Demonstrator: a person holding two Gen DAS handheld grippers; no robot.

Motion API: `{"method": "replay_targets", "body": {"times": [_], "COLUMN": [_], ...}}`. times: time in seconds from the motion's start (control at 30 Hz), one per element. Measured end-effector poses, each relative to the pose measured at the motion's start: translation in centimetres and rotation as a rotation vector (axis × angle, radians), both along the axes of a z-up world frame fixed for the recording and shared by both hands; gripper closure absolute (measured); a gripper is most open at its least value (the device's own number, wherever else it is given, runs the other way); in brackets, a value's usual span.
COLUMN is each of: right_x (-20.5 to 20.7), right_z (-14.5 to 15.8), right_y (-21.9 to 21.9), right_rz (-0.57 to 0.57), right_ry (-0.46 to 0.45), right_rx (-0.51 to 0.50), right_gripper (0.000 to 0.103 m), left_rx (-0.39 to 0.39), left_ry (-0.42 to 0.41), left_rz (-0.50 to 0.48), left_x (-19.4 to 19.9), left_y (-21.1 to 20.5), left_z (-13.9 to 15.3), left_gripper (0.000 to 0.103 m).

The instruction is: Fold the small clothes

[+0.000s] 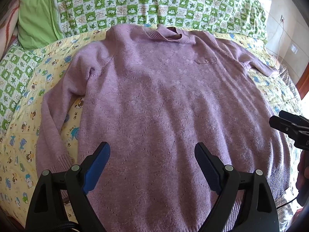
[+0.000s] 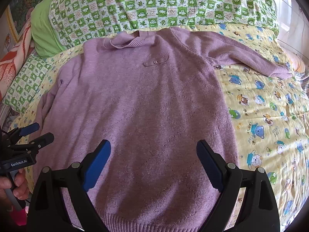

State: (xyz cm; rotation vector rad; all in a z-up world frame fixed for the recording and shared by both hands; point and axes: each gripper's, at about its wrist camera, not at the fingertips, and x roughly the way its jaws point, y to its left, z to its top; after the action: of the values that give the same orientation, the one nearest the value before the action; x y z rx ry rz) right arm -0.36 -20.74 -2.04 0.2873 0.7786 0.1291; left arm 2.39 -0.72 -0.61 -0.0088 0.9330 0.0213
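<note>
Lying: a lilac sweater (image 1: pixel 154 100) is spread face up on the bed, collar away from the cameras and hem nearest them, so that it can be folded from a flat start.
Bedding: a yellow quilt (image 2: pixel 270 116) with cartoon bears is seen under the sweater; a green checked blanket (image 1: pixel 154 2) lies beyond the collar.
Sleeves: the sleeve (image 2: pixel 251 58) on the right of the views is stretched outward across the quilt; the other sleeve (image 1: pixel 52 119) is laid down along the body's side. Both are judged to be still unfolded.
Pocket: a small buttoned pocket (image 2: pixel 156 61) is shown on the chest, confirming the front is up.
Left hand-held gripper (image 1: pixel 152 166): held above the hem area, jaws spread wide, nothing between them; the cloth is not touched as far as can be told.
Right hand-held gripper (image 2: pixel 153 164): likewise poised over the lower body with jaws wide apart and empty.
Stage: folding is judged not yet begun; both tools seem placed near the hem to be ready for a first grasp.
Risk: the loose knit may sag or stretch if only one layer is pinched.
</note>
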Motion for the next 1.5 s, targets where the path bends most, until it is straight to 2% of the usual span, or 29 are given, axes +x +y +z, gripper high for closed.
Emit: {"method": "replay_targets", "body": {"times": [0.4,0.67,0.87,1.2,1.27,1.33,1.5], "right_x": [1.4,2.9,4.3,7.5,8.3,9.5,12.5], "right_z": [-0.2,-0.7,-1.5,-3.2,-3.5,-4.0,-5.6], "right_y": [-1.3,-5.1,-12.2,-28.8,-31.8,-34.6,-39.9], "right_rz": [0.006,-0.05,-0.191,-0.528,-0.59,-0.645,-0.713], "right_ry": [0.022,0.043,0.06,0.076,0.076,0.092,0.103], "right_rx": [0.024,0.061,0.121,0.271,0.288,0.296,0.354], "right_gripper": [0.012,0.012,0.012,0.013,0.017,0.029,0.037], "left_rx": [0.012,0.057,0.048,0.054,0.058,0.054,0.059], "left_ry": [0.007,0.029,0.044,0.056,0.049,0.046,0.048], "left_rz": [0.03,0.047,0.072,0.098,0.112,0.129,0.17], "left_x": [1.8,4.1,7.3,14.5,16.4,18.2,22.1], "left_y": [0.1,0.0,0.0,-1.0,-0.9,-0.7,-0.5], "left_z": [-0.5,-0.6,-0.2,-0.2,-0.1,-0.1,-0.8], "left_gripper": [0.013,0.013,0.013,0.013,0.013,0.013,0.013]}}
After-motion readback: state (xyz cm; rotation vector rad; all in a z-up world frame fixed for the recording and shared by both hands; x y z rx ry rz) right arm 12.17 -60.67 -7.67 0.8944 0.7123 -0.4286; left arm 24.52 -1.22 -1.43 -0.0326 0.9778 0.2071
